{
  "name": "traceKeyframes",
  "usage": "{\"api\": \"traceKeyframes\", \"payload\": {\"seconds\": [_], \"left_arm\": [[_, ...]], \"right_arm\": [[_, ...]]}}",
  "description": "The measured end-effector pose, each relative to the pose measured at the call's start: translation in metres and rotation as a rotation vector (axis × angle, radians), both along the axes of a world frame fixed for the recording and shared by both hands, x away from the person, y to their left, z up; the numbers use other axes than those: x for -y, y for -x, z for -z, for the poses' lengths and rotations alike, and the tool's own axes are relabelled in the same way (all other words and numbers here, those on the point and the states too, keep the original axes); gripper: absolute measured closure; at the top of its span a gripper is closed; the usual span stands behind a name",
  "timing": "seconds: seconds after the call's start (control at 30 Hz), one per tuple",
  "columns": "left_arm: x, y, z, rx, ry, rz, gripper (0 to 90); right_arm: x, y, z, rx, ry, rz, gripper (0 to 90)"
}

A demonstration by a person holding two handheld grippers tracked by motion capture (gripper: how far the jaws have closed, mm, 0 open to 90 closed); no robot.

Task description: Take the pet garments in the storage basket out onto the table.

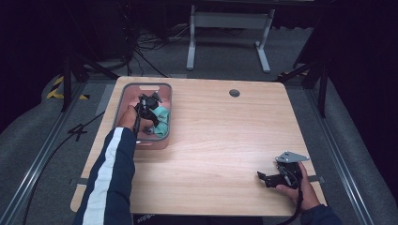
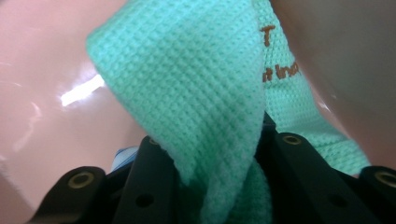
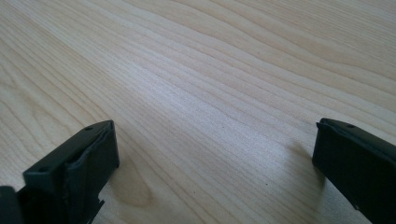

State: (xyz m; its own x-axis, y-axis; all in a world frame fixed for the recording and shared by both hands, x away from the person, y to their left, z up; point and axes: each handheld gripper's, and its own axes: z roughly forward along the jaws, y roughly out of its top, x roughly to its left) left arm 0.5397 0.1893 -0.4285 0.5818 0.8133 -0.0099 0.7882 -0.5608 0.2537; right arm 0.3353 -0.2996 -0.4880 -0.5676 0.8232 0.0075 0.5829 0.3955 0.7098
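Note:
A pink bin (image 1: 165, 99) stands at the table's far left. Inside it my left gripper (image 1: 151, 108) is shut on a mint-green waffle-weave cloth (image 1: 162, 119). In the left gripper view the cloth (image 2: 187, 84) rises from between the two black jaws, with orange lettering on one fold, against the pink bin wall (image 2: 42, 60). Near the front right corner of the table my right gripper (image 1: 264, 178) rests low on the wood, held by a hand. Its jaws stand wide apart with bare tabletop (image 3: 210, 93) between them.
The wooden table (image 1: 220, 140) has a round cable hole (image 1: 234, 93) at the back. A white desk frame (image 1: 230, 28) stands on the grey carpet beyond. A little blue shows under the cloth by the left jaw (image 2: 123, 156).

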Motion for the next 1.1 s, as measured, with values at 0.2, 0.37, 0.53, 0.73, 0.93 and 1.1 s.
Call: {"api": "traceKeyframes", "payload": {"seconds": [0.2,0.37,0.53,0.73,0.93,1.1], "left_arm": [[-0.009,0.003,-0.012,0.072,0.02,-0.027,73.0],[-0.016,0.008,-0.028,0.121,0.07,-0.027,73.1],[-0.025,0.016,-0.047,0.184,0.111,-0.044,73.1],[-0.033,0.025,-0.06,0.235,0.163,-0.04,73.1],[-0.033,0.036,-0.073,0.282,0.194,-0.028,73.1],[-0.033,0.045,-0.086,0.322,0.213,-0.007,73.1]], "right_arm": [[0.0,0.0,0.0,0.0,0.0,0.0,0.6],[0.0,0.0,0.0,0.0,0.0,0.0,0.6],[0.0,0.0,0.0,-0.002,0.0,0.002,0.5],[0.0,0.0,0.0,-0.002,0.0,0.001,0.6],[0.0,0.0,0.0,-0.002,0.0,0.002,0.6],[0.0,0.0,0.0,-0.001,0.0,0.002,0.6]]}}
